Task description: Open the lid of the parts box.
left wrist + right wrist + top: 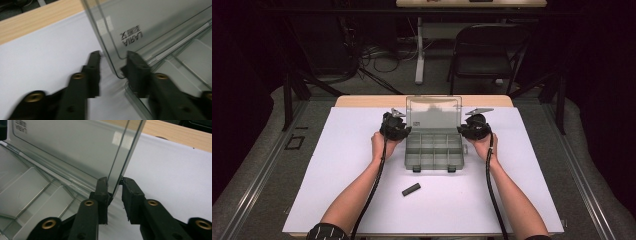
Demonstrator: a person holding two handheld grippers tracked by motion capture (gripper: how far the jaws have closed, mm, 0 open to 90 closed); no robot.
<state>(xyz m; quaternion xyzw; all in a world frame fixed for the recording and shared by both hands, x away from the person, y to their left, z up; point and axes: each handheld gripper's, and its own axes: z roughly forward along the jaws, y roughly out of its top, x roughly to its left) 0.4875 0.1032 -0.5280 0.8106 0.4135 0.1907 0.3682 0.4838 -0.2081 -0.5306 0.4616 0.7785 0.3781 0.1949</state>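
A clear plastic organiser box [433, 147] with empty compartments lies on the white table top [342, 165], its lid [433, 112] standing upright at the back. My left gripper [404, 129] is at the lid's left edge. In the left gripper view the jaws [113, 60] stand apart around the lid's lower corner [112, 62], with gaps on both sides. My right gripper [463, 129] is at the lid's right edge. In the right gripper view the lid's edge [122, 162] runs between the jaws [114, 182]; the right pad stands slightly off it.
A small black oblong piece [411, 189] lies on the table in front of the box. The table's wooden back edge [362, 101] runs just behind the lid. A folding chair [489, 50] and a table leg stand beyond on the floor.
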